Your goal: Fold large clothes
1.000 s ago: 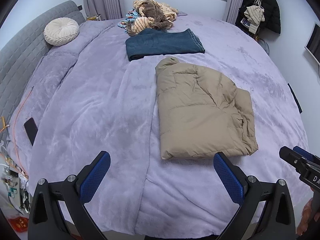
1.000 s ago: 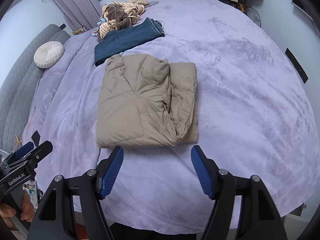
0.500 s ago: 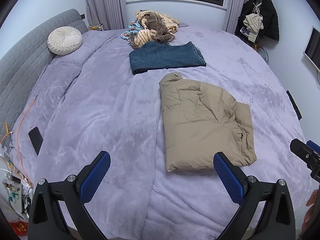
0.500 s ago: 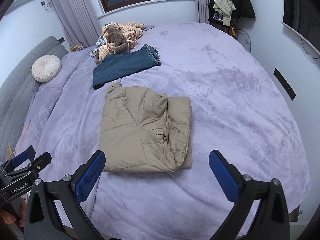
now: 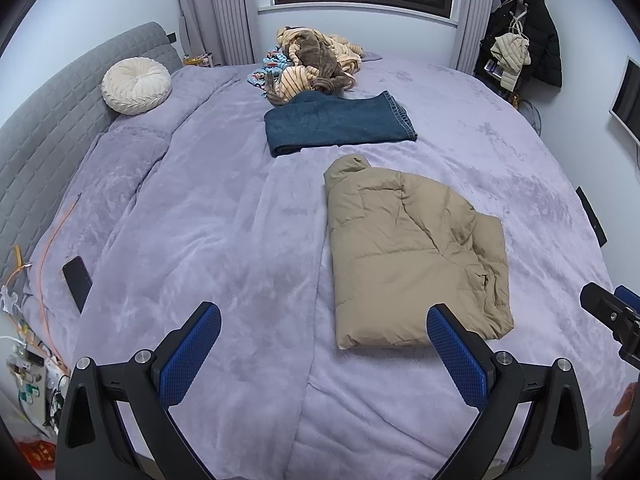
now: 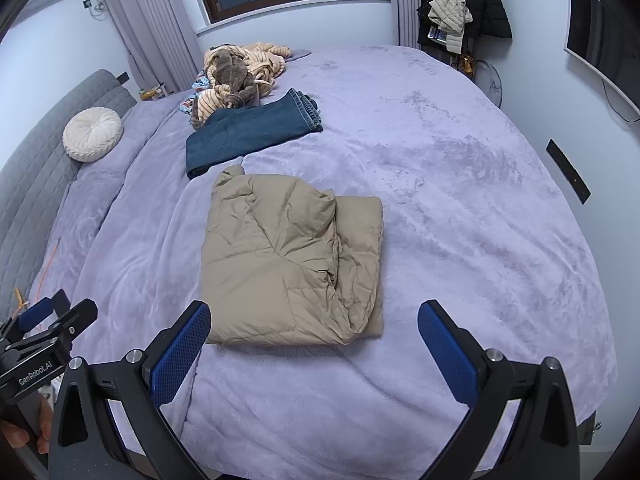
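A tan puffer jacket (image 5: 412, 256) lies folded into a rectangle on the lilac bed (image 5: 224, 240); it also shows in the right wrist view (image 6: 292, 264). My left gripper (image 5: 324, 344) is open and empty, held above the near edge of the bed, left of the jacket. My right gripper (image 6: 314, 344) is open and empty, just in front of the jacket's near edge. Neither touches the cloth. The right gripper shows at the right edge of the left wrist view (image 5: 612, 316).
Folded blue jeans (image 5: 340, 124) lie beyond the jacket. A heap of striped and brown clothes (image 5: 312, 64) sits at the far end. A round white cushion (image 5: 136, 86) rests by the grey headboard (image 5: 48, 128). A dark phone (image 5: 78, 282) lies at the left edge.
Both grippers have pulled back and risen away from the jacket, so more of the room shows. The right gripper's jaws have opened wider. The jacket has not moved.
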A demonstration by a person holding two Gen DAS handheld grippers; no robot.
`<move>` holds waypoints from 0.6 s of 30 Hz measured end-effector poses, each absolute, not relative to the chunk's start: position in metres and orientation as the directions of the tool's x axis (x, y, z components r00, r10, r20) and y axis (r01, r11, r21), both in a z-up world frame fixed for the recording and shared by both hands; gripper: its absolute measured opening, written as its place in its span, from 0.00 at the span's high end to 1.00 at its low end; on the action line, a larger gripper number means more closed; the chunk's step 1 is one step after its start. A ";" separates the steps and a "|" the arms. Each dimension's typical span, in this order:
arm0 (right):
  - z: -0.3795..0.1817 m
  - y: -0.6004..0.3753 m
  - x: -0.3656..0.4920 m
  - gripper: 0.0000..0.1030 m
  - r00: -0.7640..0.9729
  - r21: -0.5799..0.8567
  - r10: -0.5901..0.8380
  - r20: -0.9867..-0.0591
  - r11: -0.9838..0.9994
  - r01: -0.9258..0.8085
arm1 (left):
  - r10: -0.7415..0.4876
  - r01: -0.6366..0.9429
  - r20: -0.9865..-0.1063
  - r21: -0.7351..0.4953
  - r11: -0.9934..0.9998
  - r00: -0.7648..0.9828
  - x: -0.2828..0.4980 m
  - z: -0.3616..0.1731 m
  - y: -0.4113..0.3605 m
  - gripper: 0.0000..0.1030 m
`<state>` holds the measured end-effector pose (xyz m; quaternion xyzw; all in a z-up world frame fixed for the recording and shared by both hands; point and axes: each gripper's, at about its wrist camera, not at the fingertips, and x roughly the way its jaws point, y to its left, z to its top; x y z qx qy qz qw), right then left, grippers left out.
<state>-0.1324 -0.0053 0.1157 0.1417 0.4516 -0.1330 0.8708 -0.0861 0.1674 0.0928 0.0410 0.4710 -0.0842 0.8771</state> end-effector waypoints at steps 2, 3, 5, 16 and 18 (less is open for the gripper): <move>0.116 -0.005 -0.132 0.00 0.557 0.128 -0.102 -0.824 0.925 0.358 | -0.109 0.187 -0.833 -0.007 0.982 0.542 -0.086 0.094 0.166 0.00; 0.116 -0.005 -0.133 0.00 0.558 0.127 -0.104 -0.824 0.924 0.360 | -0.109 0.187 -0.833 -0.007 0.982 0.542 -0.086 0.094 0.166 0.00; 0.116 -0.005 -0.133 0.00 0.558 0.128 -0.104 -0.824 0.924 0.361 | -0.108 0.186 -0.833 -0.006 0.983 0.543 -0.086 0.094 0.166 0.00; 0.116 -0.006 -0.133 0.00 0.557 0.127 -0.104 -0.824 0.925 0.359 | -0.108 0.188 -0.832 -0.005 0.982 0.544 -0.086 0.094 0.165 0.00; 0.116 -0.006 -0.133 0.00 0.557 0.127 -0.104 -0.824 0.924 0.360 | -0.108 0.188 -0.832 -0.005 0.982 0.543 -0.086 0.094 0.166 0.00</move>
